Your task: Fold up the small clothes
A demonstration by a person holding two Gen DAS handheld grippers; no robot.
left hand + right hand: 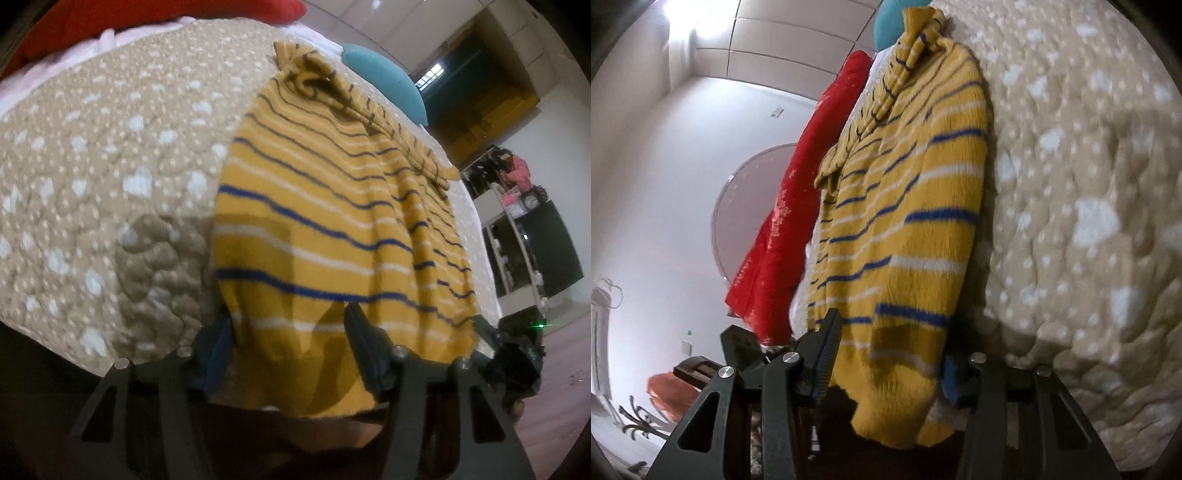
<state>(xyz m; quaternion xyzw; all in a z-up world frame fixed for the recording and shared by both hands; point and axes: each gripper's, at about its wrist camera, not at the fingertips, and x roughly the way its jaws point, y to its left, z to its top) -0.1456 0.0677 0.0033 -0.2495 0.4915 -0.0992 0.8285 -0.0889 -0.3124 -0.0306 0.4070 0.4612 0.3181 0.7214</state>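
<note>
Lying on tan spotted quilt (110, 166), striped sweater (314, 221), hem between spread fingers of left gripper (288, 332) and right gripper (890, 354).

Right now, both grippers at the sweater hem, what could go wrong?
1. Both grippers, left and right, have their jaws spread around the sweater hem, not closed. Lifting now would probably drop it.
2. The hem hangs past the bed edge, so one finger could come in under the quilt and catch it too.
3. The sleeves look bunched at the far end; a fold from here may trap that lump.
</note>
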